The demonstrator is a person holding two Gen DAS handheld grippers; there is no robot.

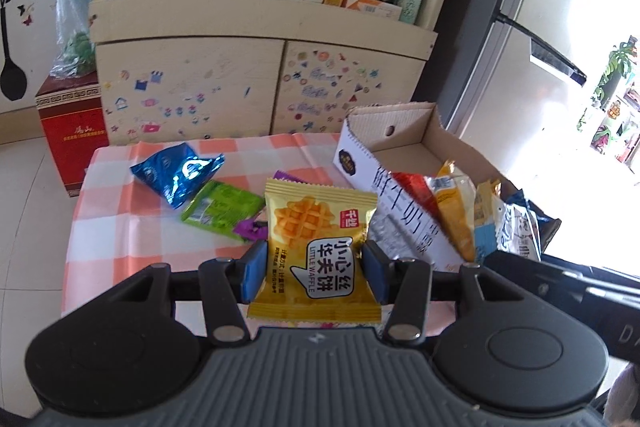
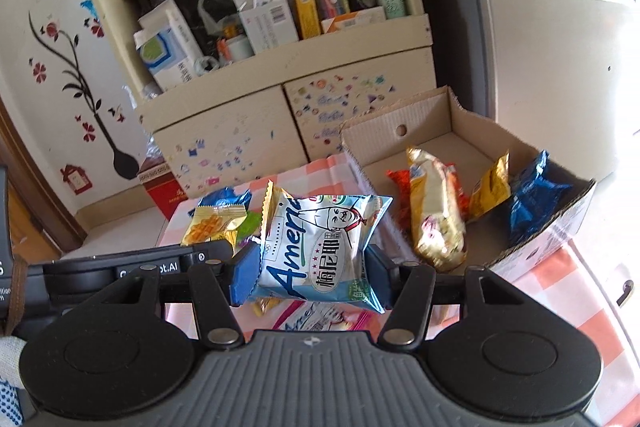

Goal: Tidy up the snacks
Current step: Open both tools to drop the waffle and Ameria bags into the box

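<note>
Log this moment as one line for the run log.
left claw: shut on waffle pack | right claw: shut on white-blue pack | both off the table | box: holds several snacks

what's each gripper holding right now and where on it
The left gripper pinches the yellow waffle packet across its lower side edges. The right gripper pinches the light-blue snack packet across its lower sides.
</note>
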